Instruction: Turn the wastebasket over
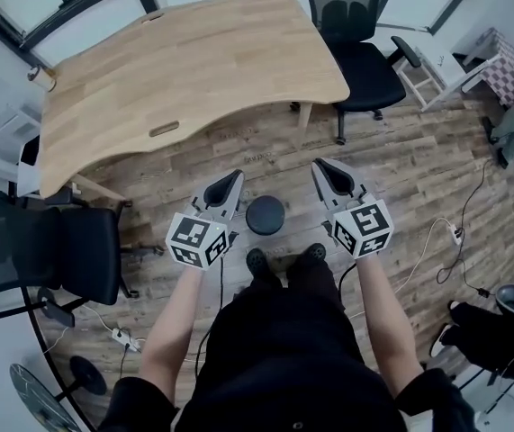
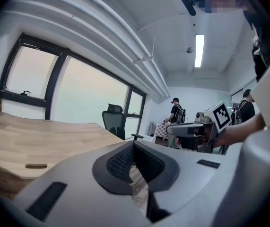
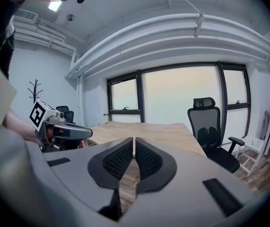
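While I look down from the head view, the wooden table (image 1: 193,70) fills the upper half, standing on a plank floor (image 1: 419,178). A black office chair (image 1: 360,61) sits at the table's far right corner, and a second black chair (image 1: 49,250) stands at the left, below the table's near edge.

The wastebasket (image 1: 266,214) stands on the floor just ahead of my shoes (image 1: 258,259), near the table's front edge. From above it shows only as a dark round disc, so I cannot tell which end is up.

The left gripper (image 1: 235,176) and the right gripper (image 1: 320,166) hang on either side of it, clear of it. Both sets of jaws are closed, pads together, with nothing between them.
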A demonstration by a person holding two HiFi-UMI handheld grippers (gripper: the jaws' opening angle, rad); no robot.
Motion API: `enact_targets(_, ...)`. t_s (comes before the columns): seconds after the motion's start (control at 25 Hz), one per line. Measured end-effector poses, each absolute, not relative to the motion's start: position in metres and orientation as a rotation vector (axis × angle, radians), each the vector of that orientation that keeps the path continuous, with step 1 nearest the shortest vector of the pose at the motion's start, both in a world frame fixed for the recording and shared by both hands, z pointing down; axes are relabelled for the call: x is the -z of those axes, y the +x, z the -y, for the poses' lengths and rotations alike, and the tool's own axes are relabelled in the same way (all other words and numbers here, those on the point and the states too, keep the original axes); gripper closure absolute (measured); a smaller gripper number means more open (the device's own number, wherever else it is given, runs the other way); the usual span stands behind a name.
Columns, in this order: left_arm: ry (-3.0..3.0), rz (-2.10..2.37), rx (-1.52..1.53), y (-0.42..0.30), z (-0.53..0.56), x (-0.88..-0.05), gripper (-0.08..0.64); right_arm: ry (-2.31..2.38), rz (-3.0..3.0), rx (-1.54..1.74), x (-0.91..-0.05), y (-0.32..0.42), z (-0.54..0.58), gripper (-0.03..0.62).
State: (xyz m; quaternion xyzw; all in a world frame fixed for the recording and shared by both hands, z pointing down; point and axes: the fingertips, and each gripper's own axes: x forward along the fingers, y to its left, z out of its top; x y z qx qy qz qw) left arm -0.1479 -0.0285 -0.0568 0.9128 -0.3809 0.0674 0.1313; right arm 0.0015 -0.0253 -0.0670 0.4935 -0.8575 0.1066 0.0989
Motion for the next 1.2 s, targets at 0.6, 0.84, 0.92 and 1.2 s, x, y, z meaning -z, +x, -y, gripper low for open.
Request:
enact_targets(0.6, 2.649, 1.172, -0.203, -0.174, 0.035, 0.076, 0.541, 1.406, 2.633, -0.373, 0.084, -0.006, 0.016, 0.558)
enact_targets(0.84, 2.649, 1.175, -0.19, -0.174, 0.035, 0.078, 0.541, 1.386, 2.631, -0.35, 0.084, -0.011, 0.016, 0.56)
enact_targets(0.92, 2.648, 1.175, -0.194, -0.173, 0.035, 0.078, 0.542, 1.382, 2.633, -0.357, 0.084, -0.011, 0.015, 0.56)
enact_targets(1.2, 2.651, 1.164, -0.189, -0.169, 0.034, 0.078, 0.541, 1.372, 2.639, -0.341, 0.089, -0.011, 0.014, 0.56)
